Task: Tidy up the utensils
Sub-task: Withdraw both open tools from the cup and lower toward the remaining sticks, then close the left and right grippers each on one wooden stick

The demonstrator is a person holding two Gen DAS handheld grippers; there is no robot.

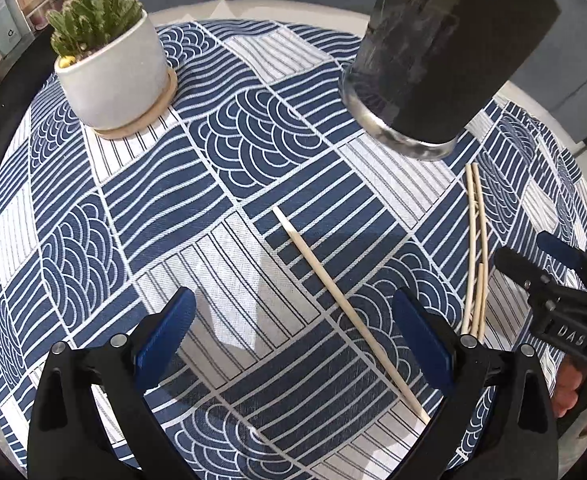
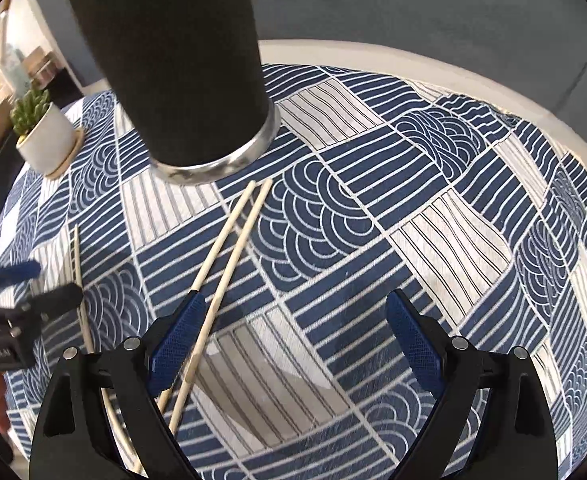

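A tall black cup with a silver base rim stands upright on the blue and white patterned tablecloth. One wooden chopstick lies diagonally between the fingers of my left gripper, which is open and holds nothing. A pair of chopsticks lies to its right, just below the cup. My right gripper is open above the cloth, its left finger over that pair. The single chopstick shows at the left, by the other gripper.
A cactus in a white pot on a wooden saucer stands at the table's far left. The round table's edge curves behind the cup, with a grey sofa beyond. A hand holds the right gripper at the right edge.
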